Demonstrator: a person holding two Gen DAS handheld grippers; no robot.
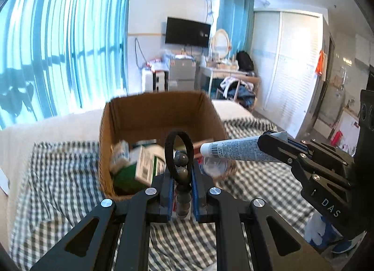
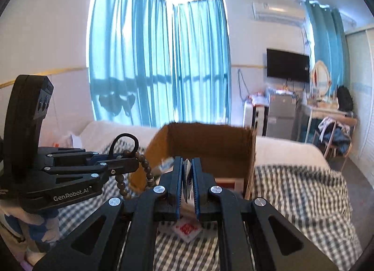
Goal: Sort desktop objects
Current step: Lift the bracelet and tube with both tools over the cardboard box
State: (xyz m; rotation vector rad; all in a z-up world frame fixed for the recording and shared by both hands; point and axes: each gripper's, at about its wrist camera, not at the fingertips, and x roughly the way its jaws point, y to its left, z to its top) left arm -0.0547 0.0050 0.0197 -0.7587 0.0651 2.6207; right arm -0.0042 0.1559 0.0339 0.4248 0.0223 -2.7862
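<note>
Bedding in a grey check (image 1: 70, 177) carries everything, and on it, toward the far side, sits an open cardboard box (image 1: 161, 111) already part filled with small cartons (image 1: 145, 163). Both grippers hang in front of the box's near wall and above the cloth, each with something to drop in. The left gripper (image 1: 182, 191) is clenched on a string of brown beads (image 1: 181, 172) with a black loop (image 1: 178, 147); the beads stand up between the blue pads and, seen from the right wrist, the rest of the string dangles below the fingers. From those jaws the box lies straight ahead, its near wall just beyond the fingertips. The right gripper (image 2: 187, 175) is clamped on the crimped end of a white tube (image 1: 233, 151), whose long axis runs level out of the jaws, the cap end already reaching over the box's near right corner. That makes the tube the nearer of the two to the opening, in my judgement. A small red-printed packet (image 2: 187, 228) lies on the cloth beneath the right gripper, not yet sorted.
</note>
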